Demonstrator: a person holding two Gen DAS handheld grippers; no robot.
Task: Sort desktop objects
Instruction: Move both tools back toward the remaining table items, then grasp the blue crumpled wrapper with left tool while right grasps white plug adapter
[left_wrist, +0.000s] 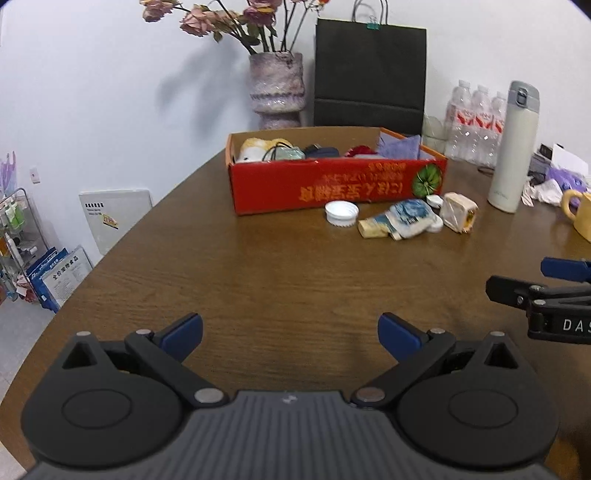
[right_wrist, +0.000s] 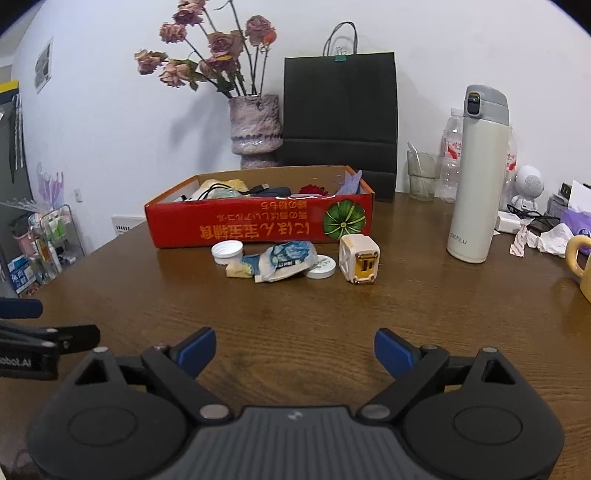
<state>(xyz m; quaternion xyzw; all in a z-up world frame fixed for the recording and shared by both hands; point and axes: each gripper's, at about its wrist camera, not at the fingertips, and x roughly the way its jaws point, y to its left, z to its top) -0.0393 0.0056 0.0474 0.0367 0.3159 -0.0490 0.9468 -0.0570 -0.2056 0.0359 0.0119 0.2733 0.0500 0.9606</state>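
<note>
Both the left gripper (left_wrist: 290, 338) and right gripper (right_wrist: 294, 352) are held wide open and empty; a ridged white cap (right_wrist: 227, 251), crumpled packet (right_wrist: 284, 261) and cube-shaped charger (right_wrist: 360, 264) are seen far ahead, before a red cardboard box (right_wrist: 258, 225).

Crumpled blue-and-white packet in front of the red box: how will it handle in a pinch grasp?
The crumpled packet looks soft and creased, so it would probably deform between the fingers rather than stay stiff. It seems light and unlikely to roll. It lies against the flat white lid, so pulling it may drag that lid along.
</note>
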